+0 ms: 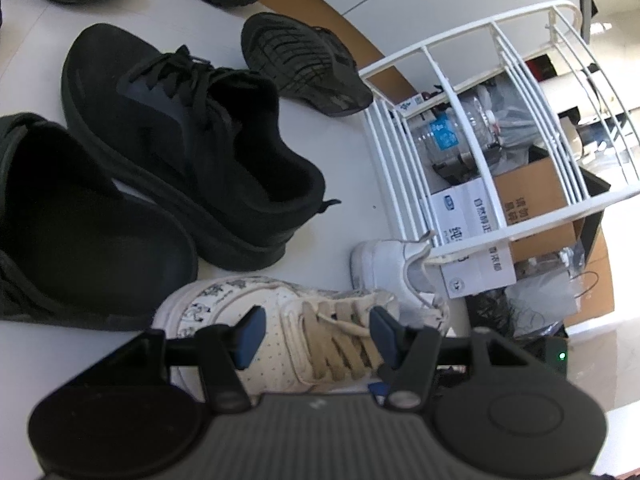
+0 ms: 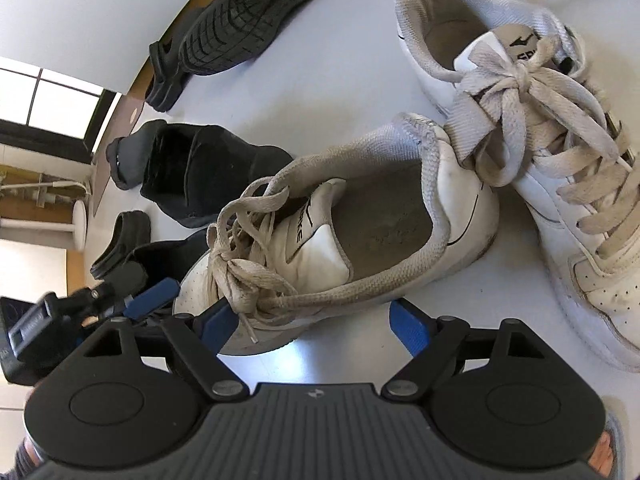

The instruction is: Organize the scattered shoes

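Note:
My left gripper (image 1: pixel 316 334) is open, its blue pads either side of a cream sneaker with blue print and tan laces (image 1: pixel 288 332), just above it. Behind stand a black lace-up sneaker (image 1: pixel 188 152), a black shoe (image 1: pixel 80 224) at left and a second white sneaker (image 1: pixel 392 272). My right gripper (image 2: pixel 316 324) is open, hovering over the side of a white sneaker with tan laces (image 2: pixel 344 232). Another white sneaker (image 2: pixel 532 128) lies to its right. The left gripper (image 2: pixel 120 300) shows at the left of the right wrist view.
A white wire rack (image 1: pixel 492 120) stands at the table's right edge, with boxes and a water bottle (image 1: pixel 452 132) behind it. More black shoes (image 1: pixel 304 64) lie at the back; one lies sole-up (image 2: pixel 236 28). The table surface (image 2: pixel 340 72) is white.

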Demonstrator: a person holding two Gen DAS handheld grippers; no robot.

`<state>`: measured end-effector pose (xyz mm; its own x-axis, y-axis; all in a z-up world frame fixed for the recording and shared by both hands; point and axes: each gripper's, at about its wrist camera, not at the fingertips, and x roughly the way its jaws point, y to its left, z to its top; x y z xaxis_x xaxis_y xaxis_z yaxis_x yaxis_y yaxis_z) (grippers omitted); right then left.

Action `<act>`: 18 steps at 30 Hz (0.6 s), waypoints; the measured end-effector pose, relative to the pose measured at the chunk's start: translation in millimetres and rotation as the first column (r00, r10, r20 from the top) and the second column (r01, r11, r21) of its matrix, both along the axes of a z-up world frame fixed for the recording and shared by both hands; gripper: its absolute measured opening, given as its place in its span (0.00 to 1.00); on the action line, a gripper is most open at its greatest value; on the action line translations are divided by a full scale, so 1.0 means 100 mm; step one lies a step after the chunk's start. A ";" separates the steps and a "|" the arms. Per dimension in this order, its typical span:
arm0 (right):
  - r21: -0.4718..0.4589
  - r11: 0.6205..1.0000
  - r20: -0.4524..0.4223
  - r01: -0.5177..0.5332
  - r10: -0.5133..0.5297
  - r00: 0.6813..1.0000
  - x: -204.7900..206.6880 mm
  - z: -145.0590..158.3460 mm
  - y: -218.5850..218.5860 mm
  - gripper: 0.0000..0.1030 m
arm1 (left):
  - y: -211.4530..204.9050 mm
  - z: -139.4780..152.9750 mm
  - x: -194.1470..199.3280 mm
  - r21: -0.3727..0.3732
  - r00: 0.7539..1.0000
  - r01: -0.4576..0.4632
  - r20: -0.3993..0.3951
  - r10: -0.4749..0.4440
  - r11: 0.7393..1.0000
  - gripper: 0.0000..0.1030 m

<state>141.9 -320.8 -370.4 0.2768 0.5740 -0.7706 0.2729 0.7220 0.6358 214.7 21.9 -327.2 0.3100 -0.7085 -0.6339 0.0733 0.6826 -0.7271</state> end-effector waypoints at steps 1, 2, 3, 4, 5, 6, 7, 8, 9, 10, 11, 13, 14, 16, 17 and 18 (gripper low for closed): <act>0.004 1.000 -0.013 0.007 -0.006 1.000 0.02 -0.01 0.00 0.85 | 0.00 -0.01 0.00 0.003 1.000 0.000 -0.002 0.000 1.000 0.58; -0.006 1.000 -0.019 0.007 -0.007 1.000 0.03 -0.02 0.01 0.85 | 0.00 -0.01 0.00 0.005 1.000 0.000 -0.003 0.000 1.000 0.58; -0.014 1.000 -0.017 0.005 -0.005 1.000 0.03 -0.04 0.02 0.86 | 0.00 -0.01 0.00 0.008 1.000 -0.001 -0.004 0.001 1.000 0.58; -0.020 1.000 -0.016 0.003 -0.003 1.000 0.04 -0.05 0.02 0.86 | 0.00 -0.01 0.00 0.011 1.000 -0.001 -0.004 0.002 1.000 0.58; -0.021 1.000 -0.018 0.000 -0.001 1.000 0.04 -0.07 0.03 0.86 | 0.00 -0.01 0.00 0.011 1.000 -0.001 -0.003 0.001 1.000 0.58; -0.024 1.000 -0.020 -0.005 0.004 1.000 0.02 -0.07 0.03 0.86 | 0.00 0.00 0.00 0.012 1.000 0.002 0.000 -0.002 1.000 0.58; -0.034 0.999 -0.021 -0.016 0.016 1.000 0.01 -0.08 0.05 0.83 | 0.00 0.00 -0.01 0.015 1.000 0.004 0.001 -0.004 1.000 0.58; -0.043 0.999 -0.021 -0.028 0.027 0.999 0.00 -0.08 0.06 0.82 | 0.01 -0.01 -0.01 0.019 1.000 0.007 0.001 -0.007 1.000 0.58; -0.049 0.998 -0.016 -0.040 0.040 0.999 -0.01 -0.08 0.06 0.81 | 0.01 -0.01 -0.01 0.021 1.000 0.008 0.001 -0.008 1.000 0.58; -0.055 0.997 -0.011 -0.054 0.053 0.999 -0.02 -0.08 0.07 0.79 | 0.02 -0.02 -0.01 0.020 1.000 0.006 -0.002 -0.006 1.000 0.58; -0.064 0.995 -0.008 -0.072 0.072 0.997 -0.02 -0.08 0.08 0.75 | 0.02 -0.03 -0.01 0.019 1.000 0.004 -0.007 -0.004 1.000 0.58; -0.077 0.991 -0.007 -0.108 0.108 0.994 -0.01 -0.07 0.13 0.68 | 0.03 -0.06 -0.01 0.022 1.000 0.006 -0.013 -0.006 1.000 0.58; -0.088 0.989 -0.003 -0.121 0.122 0.993 -0.01 -0.07 0.14 0.65 | 0.03 -0.06 -0.01 0.025 1.000 0.008 -0.014 -0.008 1.000 0.58; -0.104 0.985 0.010 -0.134 0.136 0.991 -0.01 -0.05 0.14 0.64 | 0.03 -0.07 -0.02 0.029 1.000 0.011 -0.016 -0.011 1.000 0.58; -0.107 0.985 0.014 -0.138 0.141 0.990 -0.01 -0.03 0.14 0.63 | 0.03 -0.08 -0.02 0.031 1.000 0.011 -0.017 -0.011 0.999 0.58; -0.112 0.983 0.019 -0.143 0.146 0.989 -0.01 -0.02 0.14 0.63 | 0.03 -0.08 -0.02 0.032 1.000 0.011 -0.019 -0.010 0.999 0.58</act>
